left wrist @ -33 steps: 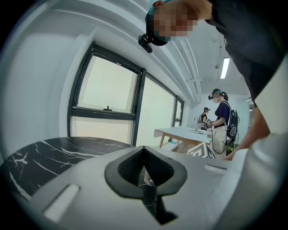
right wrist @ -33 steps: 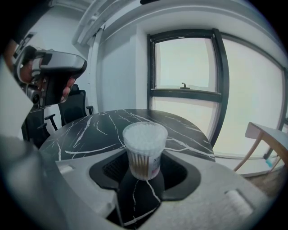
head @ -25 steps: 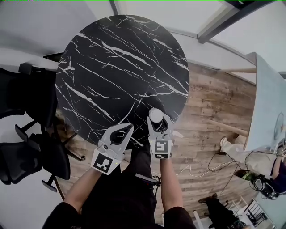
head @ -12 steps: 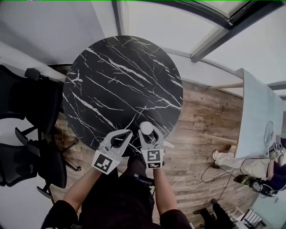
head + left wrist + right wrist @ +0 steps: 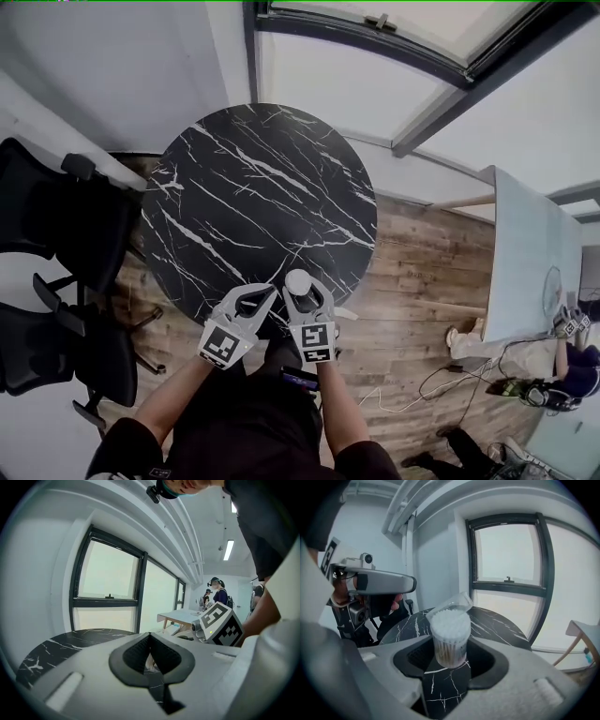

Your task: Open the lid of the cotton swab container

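Cotton swab container [image 5: 450, 639] upright at the near edge of the bench [image 5: 253, 197], pinched between the right gripper's [image 5: 451, 658] wide-set jaws, apparently to steady it. Its lid [image 5: 452, 603] is tipped back, swabs showing, so it looks opened. Left gripper [image 5: 151, 654] is pressed closed and empty just beside, both forearms angled inward.

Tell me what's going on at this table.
A person holds a two-jaw gripper in each hand at the near edge of a round black marble table. The right gripper grips a clear cotton swab container, whose lid is already flipped up, swabs showing. The left gripper is shut and empty beside it.
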Available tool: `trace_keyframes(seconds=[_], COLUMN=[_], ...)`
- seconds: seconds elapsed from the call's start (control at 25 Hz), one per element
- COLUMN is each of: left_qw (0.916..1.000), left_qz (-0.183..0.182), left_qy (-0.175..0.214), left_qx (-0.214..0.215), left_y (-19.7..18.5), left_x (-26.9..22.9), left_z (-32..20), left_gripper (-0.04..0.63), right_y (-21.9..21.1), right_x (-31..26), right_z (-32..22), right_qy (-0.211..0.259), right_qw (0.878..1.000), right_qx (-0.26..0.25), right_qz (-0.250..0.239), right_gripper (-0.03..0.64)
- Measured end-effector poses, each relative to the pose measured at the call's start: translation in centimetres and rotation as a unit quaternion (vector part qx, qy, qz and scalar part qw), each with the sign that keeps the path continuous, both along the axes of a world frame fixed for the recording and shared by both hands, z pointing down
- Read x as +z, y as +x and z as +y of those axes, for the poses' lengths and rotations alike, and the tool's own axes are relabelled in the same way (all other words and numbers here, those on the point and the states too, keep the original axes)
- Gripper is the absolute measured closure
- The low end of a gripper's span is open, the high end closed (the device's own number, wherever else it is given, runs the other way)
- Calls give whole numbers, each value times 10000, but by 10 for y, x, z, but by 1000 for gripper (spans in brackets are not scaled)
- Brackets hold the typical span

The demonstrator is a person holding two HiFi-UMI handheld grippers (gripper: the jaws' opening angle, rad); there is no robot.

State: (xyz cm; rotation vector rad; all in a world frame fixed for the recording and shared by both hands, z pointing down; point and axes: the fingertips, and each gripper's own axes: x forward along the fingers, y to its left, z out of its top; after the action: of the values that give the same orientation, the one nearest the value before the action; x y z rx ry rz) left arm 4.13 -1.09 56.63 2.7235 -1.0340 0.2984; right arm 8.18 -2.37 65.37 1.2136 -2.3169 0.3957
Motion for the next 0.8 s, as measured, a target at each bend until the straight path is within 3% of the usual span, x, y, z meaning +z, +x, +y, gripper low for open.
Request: trace_keyframes(seconds=[0.48,0.68,0.8], left_qw=[9991,9963,9945], left_qz=[-338,-599,-744], left_qy=[93,70,18], left_qx=[254,609,737], left_y=[-7,-4,-3], left_x=[-19,-24,-24], left_z=[-2,2,2], left_gripper=[591,418,379], right_y=[-26,-34,-40], right_x=[-25,-34,-38], right_z=[7,7,8], right_qy=[-70,-46,-45], right_qw=[9997,9995,9993], right_qx=[-206,-313,-368], right_qz=[-82,-32,16], right_gripper=[403,402,402])
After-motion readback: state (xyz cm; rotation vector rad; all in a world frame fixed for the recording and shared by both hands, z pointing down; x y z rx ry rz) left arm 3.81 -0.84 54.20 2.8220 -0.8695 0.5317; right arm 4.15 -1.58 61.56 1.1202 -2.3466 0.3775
